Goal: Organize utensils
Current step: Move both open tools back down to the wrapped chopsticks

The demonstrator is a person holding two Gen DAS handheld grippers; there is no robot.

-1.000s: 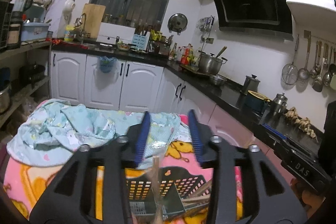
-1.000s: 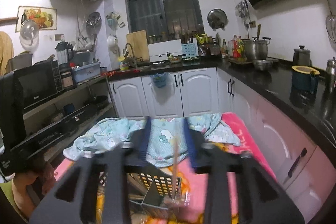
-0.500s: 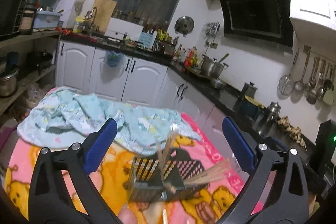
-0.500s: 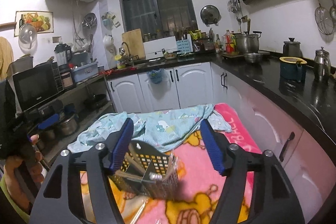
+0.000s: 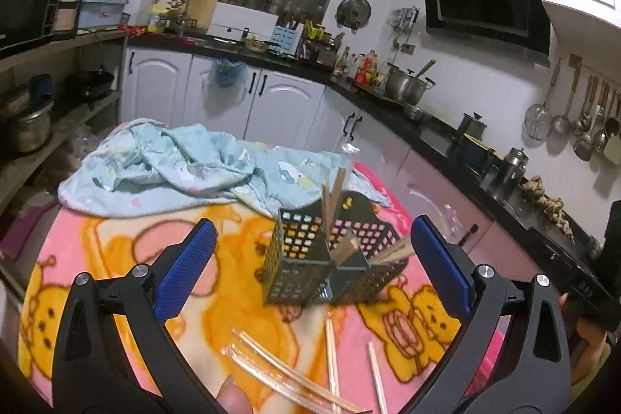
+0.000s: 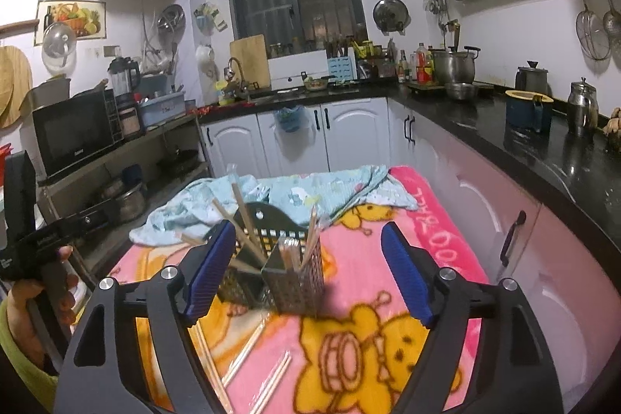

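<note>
A dark perforated utensil holder (image 5: 302, 258) (image 6: 295, 282) stands on the pink blanket with wooden chopsticks (image 5: 332, 196) (image 6: 244, 216) sticking out of its compartments. Loose chopsticks (image 5: 287, 379) (image 6: 248, 348), some in clear wrappers, lie on the blanket in front of it. My left gripper (image 5: 310, 224) is open wide, a little short of the holder, with nothing gripped. The jaws of my right gripper (image 6: 306, 226) are opening; they frame the holder from a short way back and the pads touch nothing.
A crumpled light blue cloth (image 5: 174, 165) (image 6: 310, 193) lies behind the holder on the bear-patterned blanket (image 5: 116, 251). White cabinets and a black counter (image 6: 543, 150) run along the back and right. A person's hand (image 6: 39, 297) shows at the left in the right wrist view.
Both grippers have drawn back from over the holder and their jaws have spread. The chopsticks that were between them now stand in the holder. More loose chopsticks have come into view.
</note>
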